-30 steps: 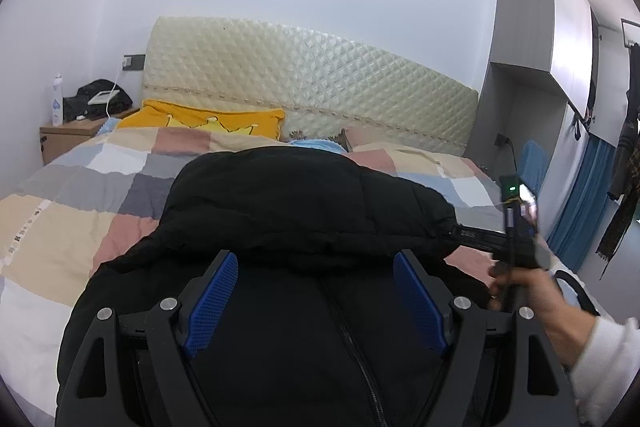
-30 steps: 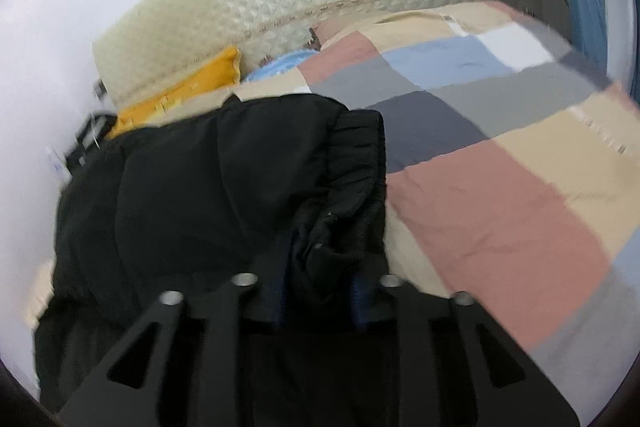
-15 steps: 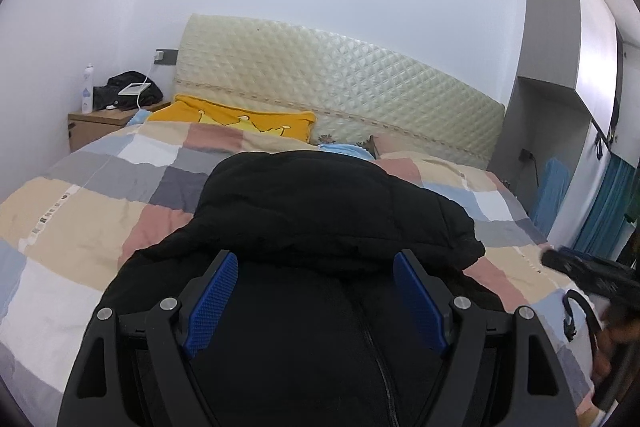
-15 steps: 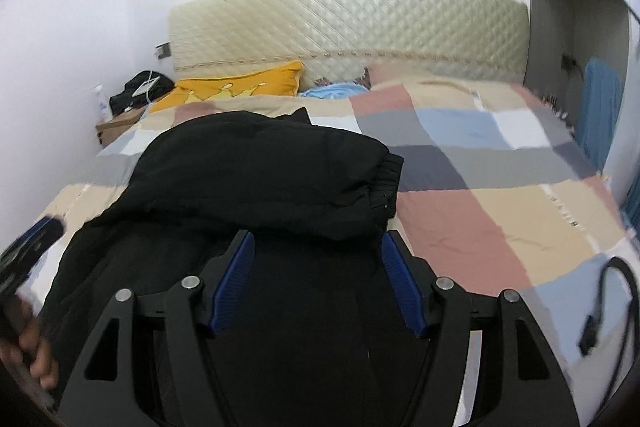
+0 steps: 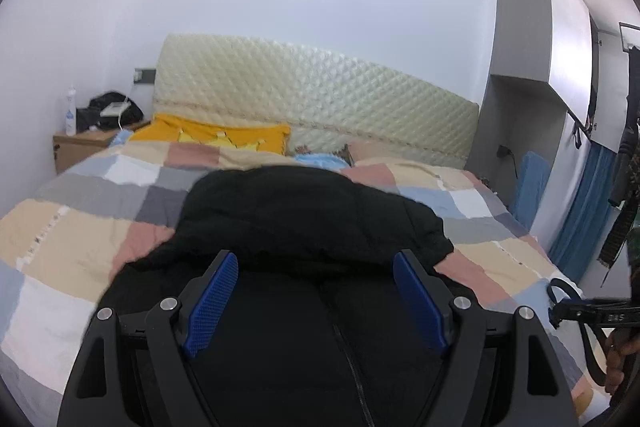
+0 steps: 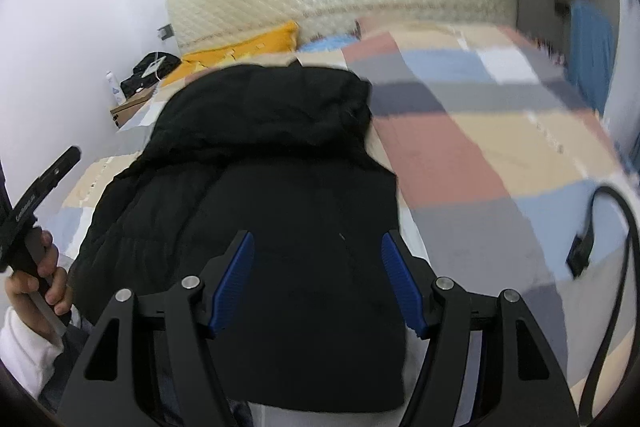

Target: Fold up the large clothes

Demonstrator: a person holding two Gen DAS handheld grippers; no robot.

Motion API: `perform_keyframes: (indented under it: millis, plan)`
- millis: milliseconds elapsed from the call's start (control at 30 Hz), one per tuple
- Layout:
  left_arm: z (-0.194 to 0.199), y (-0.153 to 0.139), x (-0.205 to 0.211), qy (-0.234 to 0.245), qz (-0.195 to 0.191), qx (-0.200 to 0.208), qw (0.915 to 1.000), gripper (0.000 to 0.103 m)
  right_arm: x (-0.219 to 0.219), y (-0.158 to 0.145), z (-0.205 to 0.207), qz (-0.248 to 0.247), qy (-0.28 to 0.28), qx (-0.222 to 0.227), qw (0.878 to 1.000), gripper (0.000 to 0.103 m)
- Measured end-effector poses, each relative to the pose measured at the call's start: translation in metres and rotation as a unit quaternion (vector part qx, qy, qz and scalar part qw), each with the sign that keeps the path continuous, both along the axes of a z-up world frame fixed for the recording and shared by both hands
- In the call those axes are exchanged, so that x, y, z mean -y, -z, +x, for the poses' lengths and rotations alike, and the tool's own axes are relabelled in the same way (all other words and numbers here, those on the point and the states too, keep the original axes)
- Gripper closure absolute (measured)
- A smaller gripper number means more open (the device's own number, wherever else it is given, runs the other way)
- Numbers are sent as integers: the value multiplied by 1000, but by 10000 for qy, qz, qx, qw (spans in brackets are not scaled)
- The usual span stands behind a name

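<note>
Bedroom, patchwork bedspread (image 5: 80, 239) under a quilted headboard (image 5: 312, 111).

One black padded jacket (image 6: 260, 163) lies along the bed's near half, collar end toward 12 o'clock. A sleeve or upper part is already laid across the body; front zip visible at 6 o'clock in the left view. Judged roughly midway: the lower half is not yet folded up, no compact bundle yet.

Left gripper (image 5: 316, 299): jaws wide apart, empty, above the jacket. Right gripper (image 6: 316, 283): jaws parted, nothing pinched, jacket cloth beneath.

Count: one jacket, two grippers, one yellow pillow (image 5: 216, 137) at 11 o'clock, one black cable (image 6: 616, 227) at 3 o'clock, one nightstand (image 5: 84, 145).
</note>
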State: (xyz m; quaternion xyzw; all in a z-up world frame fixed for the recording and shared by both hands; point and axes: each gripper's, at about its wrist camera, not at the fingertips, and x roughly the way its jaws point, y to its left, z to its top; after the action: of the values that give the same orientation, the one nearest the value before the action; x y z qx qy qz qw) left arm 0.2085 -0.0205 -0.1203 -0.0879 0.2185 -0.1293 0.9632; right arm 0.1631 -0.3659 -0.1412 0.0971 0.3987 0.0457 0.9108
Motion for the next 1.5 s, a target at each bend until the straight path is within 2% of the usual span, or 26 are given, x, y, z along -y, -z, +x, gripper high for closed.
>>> perform_keyframes:
  millis: [67,133,300,400,467,600,733,800,900,967,1033,1200,1267,1333,1400,1467,1500]
  plan:
    - [5,6,3,1,-16,-185,9998,23,21,22,4,525,183,-374,9977,35]
    - [11,13,4,-23,-102,-388,9992,23,41,46,7,1161,385,-796,9893,35]
    - [17,22,-2,-106,-237,-619,9977,23,55,77,16,1664,541,-1333,9755,34]
    - [22,31,-7,-93,-391,-824,9958,23,55,93,24,1416,1078,-1708,9691,26]
    - [26,36,-9,-195,-289,-939,9950,23,46,101,29,1490,997,-1857,9661,25]
    - [26,40,-17,-272,-210,-1064,9937,23,37,104,32,994,1057,-1935,9703,22]
    - [26,44,-26,-223,-178,-1296,9912,23,41,114,32,1447,1157,-2098,9600,22]
    - [25,46,-27,-185,-41,-1424,9896,23,41,121,28,1694,1242,-2154,9537,21]
    - [25,46,-31,-225,269,-1642,9858,23,35,127,27,1588,1176,-2244,9542,20]
    - [26,40,-42,-209,201,-1822,9828,23,34,132,27,1578,1171,-2339,9522,19]
    - [26,32,-53,-241,117,-1934,9808,23,37,137,26,1873,1189,-2340,9466,19]
    - [26,8,-105,-114,-399,-2414,9695,23,39,141,17,2366,1245,-2197,9382,18]
    - [23,3,-125,-198,-378,-2590,9649,23,38,142,17,2413,1276,-2184,9369,18]
    - [21,2,-143,-378,-335,-2900,9557,23,38,140,18,2441,1253,-2135,9376,17]
    - [18,5,-162,-485,-512,-3184,9453,23,34,139,19,2394,1230,-2100,9399,18]
    - [16,9,-177,-498,-714,-3338,9386,23,31,138,20,2231,1292,-2051,9442,26]
    - [15,12,-181,-484,-732,-3400,9363,23,30,138,21,2186,1313,-2038,9452,33]
